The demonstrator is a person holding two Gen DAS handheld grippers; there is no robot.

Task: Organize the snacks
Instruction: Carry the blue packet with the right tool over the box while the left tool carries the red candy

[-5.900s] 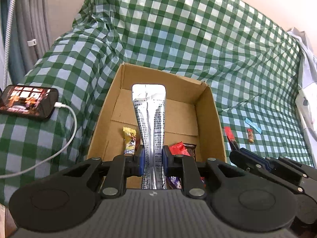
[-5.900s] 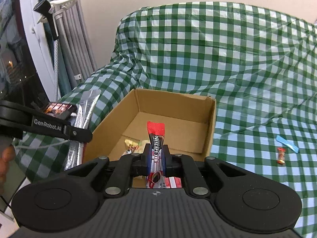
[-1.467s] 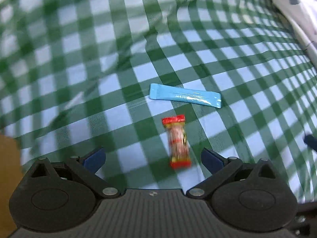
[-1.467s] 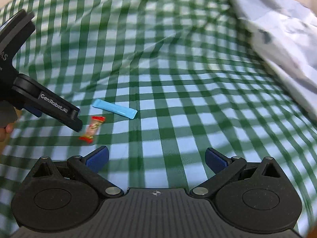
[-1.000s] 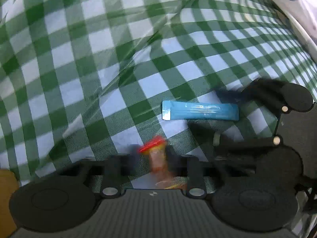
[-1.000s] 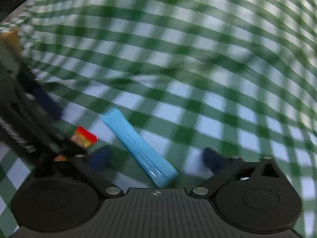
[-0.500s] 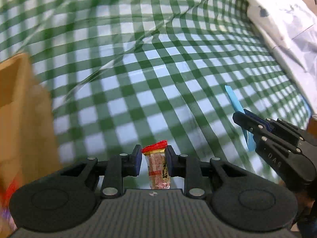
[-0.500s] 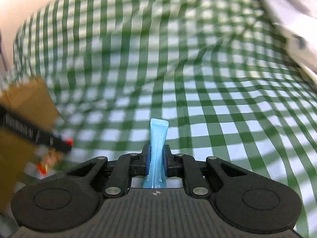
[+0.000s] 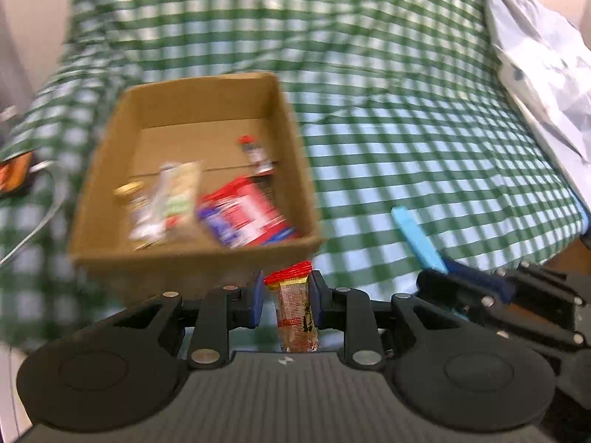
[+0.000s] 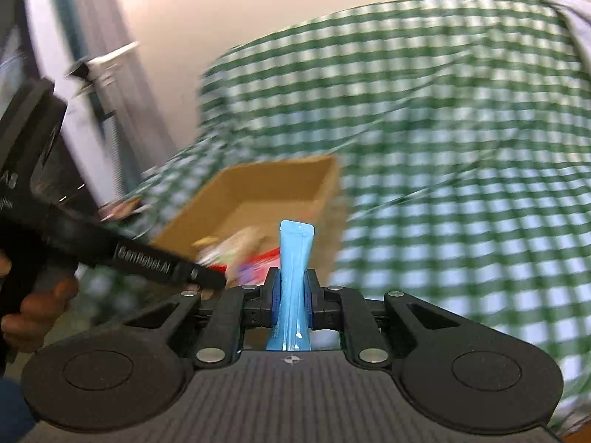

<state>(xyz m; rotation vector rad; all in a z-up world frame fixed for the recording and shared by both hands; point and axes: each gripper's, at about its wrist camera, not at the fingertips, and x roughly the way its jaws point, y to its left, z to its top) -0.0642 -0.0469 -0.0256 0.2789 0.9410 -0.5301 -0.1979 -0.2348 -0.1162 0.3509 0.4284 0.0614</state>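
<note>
My left gripper (image 9: 286, 297) is shut on a small red-topped candy (image 9: 293, 310), held just before the near wall of the open cardboard box (image 9: 192, 258). The box holds several snack packets, among them a red and blue one (image 9: 247, 217). My right gripper (image 10: 291, 295) is shut on a light blue stick packet (image 10: 295, 258), held upright to the right of the box (image 10: 284, 184). That gripper and its blue stick (image 9: 417, 240) also show at the right of the left wrist view. The left gripper (image 10: 207, 280) shows in the right wrist view.
A green checked cloth (image 9: 406, 129) covers the whole surface. A white patterned fabric (image 9: 546, 66) lies at the far right. A phone (image 9: 14, 173) with a white cable (image 9: 33, 232) lies left of the box. Grey curtains (image 10: 99, 85) hang at the left.
Both grippers closed on their snacks on the cloth, lifted them and swung left. The box is now in front of both.
</note>
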